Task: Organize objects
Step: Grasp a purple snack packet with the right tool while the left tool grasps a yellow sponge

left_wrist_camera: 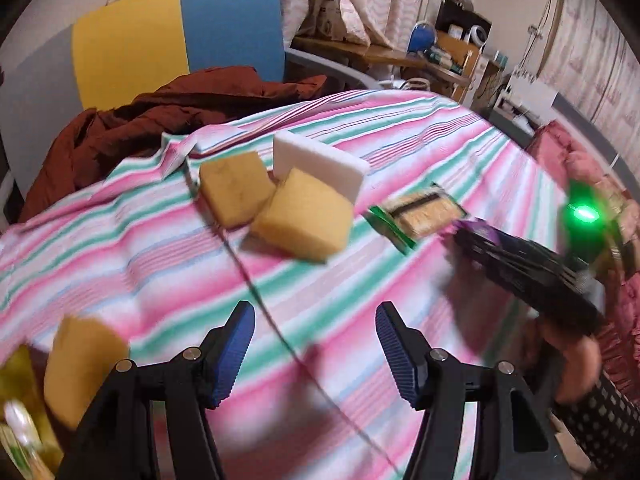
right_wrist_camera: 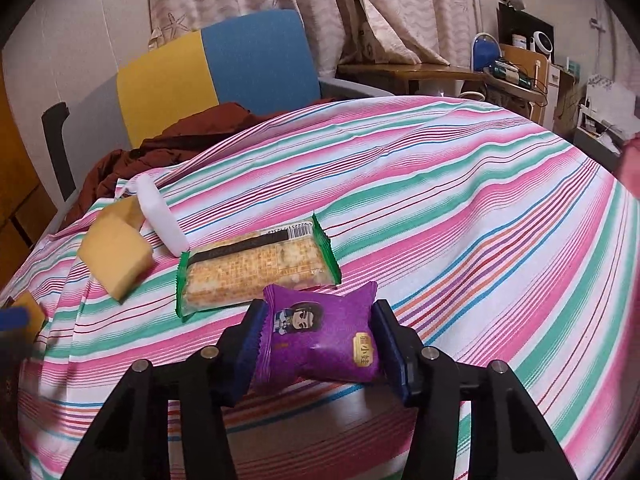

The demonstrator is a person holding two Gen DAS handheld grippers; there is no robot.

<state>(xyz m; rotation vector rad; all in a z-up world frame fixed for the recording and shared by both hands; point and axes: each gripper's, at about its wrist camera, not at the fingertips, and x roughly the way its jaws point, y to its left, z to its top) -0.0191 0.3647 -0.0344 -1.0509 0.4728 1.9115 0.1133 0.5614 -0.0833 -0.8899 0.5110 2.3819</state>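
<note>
The right claw (right_wrist_camera: 318, 346) is clamped on a purple snack packet (right_wrist_camera: 320, 340), its two blue pads pressing the packet's short ends so the packet's long axis runs straight across between the fingers. It is held just above the striped tablecloth (right_wrist_camera: 460, 216). Directly ahead of it, almost touching the packet's far edge, lies a cracker pack (right_wrist_camera: 256, 270) in a green-edged wrapper, its long axis lying crosswise to the claw's line of reach, tilted up a little to the right. Any forward move with the purple packet would meet this pack broadside, so a place beside it, parallel, looks the likeliest spot to set it down.

The left claw (left_wrist_camera: 316, 356) is spread wide and holds nothing, with bare cloth between its fingers. Well ahead of it sit two yellow sponges (left_wrist_camera: 272, 204) touching each other, with a white sponge (left_wrist_camera: 320, 160) leaning behind them; another yellow sponge (left_wrist_camera: 80, 364) lies close at its left. The left claw is nearer the sponges, the right nearer the snacks.
</note>
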